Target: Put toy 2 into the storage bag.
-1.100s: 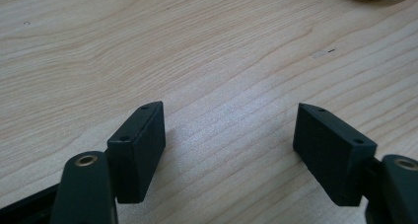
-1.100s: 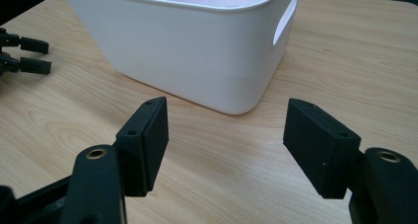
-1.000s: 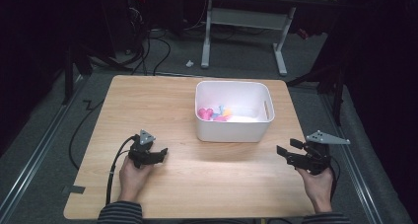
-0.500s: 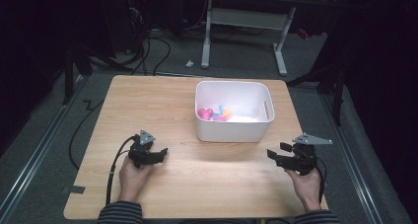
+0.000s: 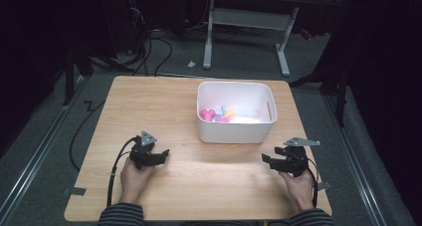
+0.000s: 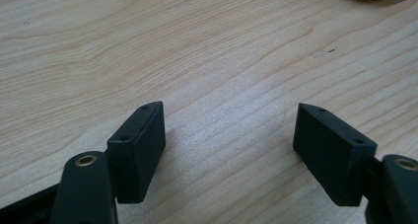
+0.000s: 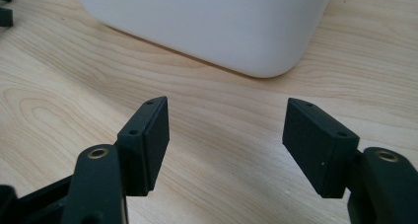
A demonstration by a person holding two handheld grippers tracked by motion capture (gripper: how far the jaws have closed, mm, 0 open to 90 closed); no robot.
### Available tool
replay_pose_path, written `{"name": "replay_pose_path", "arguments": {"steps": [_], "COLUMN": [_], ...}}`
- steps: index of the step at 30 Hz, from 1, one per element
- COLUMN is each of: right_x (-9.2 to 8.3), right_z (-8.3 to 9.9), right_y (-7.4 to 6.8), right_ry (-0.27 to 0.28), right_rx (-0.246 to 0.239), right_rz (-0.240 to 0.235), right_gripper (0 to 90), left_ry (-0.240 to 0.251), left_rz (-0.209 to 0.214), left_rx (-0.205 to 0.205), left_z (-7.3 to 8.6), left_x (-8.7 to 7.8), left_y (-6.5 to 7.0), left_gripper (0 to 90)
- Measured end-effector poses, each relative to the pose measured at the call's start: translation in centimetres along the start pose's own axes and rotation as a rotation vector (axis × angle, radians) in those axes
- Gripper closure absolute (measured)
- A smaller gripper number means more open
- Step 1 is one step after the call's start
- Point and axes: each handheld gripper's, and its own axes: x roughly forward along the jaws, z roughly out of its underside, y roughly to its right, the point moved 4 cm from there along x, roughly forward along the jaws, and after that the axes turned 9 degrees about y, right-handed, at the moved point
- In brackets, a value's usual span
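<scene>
your left gripper (image 5: 160, 155) rests low on the wooden table (image 5: 149, 106) at the near left, and its jaws stand well apart with nothing but bare wood between them, as the left gripper view makes plain. your right gripper (image 5: 269, 161) sits at the near right, jaws also spread wide and empty.

the white bin (image 5: 234, 132) stands past both grippers, toward the far side and a little right of the table's middle. inside it lie small toys: a pink one (image 5: 207, 114) at the left of the floor, with a blue piece (image 5: 222, 109) and an orange piece (image 5: 229, 118) bunched just beside it. they are too small to tell their shape or long axis.

what matters for the reach is this: the bin lies ahead of and to the left of your right jaws, and ahead of and to the right of your left jaws. in the right gripper view its near wall (image 7: 207, 21) rises close in front, with a corner rounding off to the right. the right hand looks the nearer one to the bin, though the toys sit in the bin's left half, so either hand must come up over the rim and down.
</scene>
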Motion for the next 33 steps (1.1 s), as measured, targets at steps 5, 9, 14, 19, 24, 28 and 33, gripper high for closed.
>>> {"name": "replay_pose_path", "arguments": {"steps": [5, 9, 14, 19, 24, 28, 33], "right_x": [0.9, 1.5, 2.2, 2.6, 2.9, 3.3, 3.9], "right_z": [0.3, 0.6, 1.2, 1.8, 2.3, 2.5, 2.6], "right_y": [-0.3, -0.3, -0.3, 0.0, 0.1, 0.3, 0.4], "right_ry": [-0.019, -0.027, -0.043, -0.047, -0.058, -0.061, -0.066], "right_rx": [-0.020, -0.030, -0.042, -0.045, -0.044, -0.052, -0.051], "right_rz": [0.008, 0.013, 0.019, 0.026, 0.036, 0.044, 0.058], "right_gripper": [34.9, 34.9, 34.8, 34.8, 34.7, 34.7, 34.7], "left_ry": [0.000, 0.000, 0.000, 0.000, -0.001, 0.000, 0.000], "left_rz": [0.000, 0.000, 0.000, 0.000, 0.000, -0.001, 0.000], "left_rx": [0.000, 0.000, 0.000, 0.000, 0.000, 0.000, -0.002], "left_z": [0.0, 0.0, 0.0, 0.0, 0.0, 0.0, 0.0], "left_x": [0.0, 0.0, 0.0, 0.0, 0.0, 0.0, 0.0], "left_y": [0.0, 0.0, 0.0, 0.0, 0.0, 0.0, 0.0], "left_gripper": [28.5, 28.5, 28.5, 28.6, 28.5, 28.5, 28.8]}}
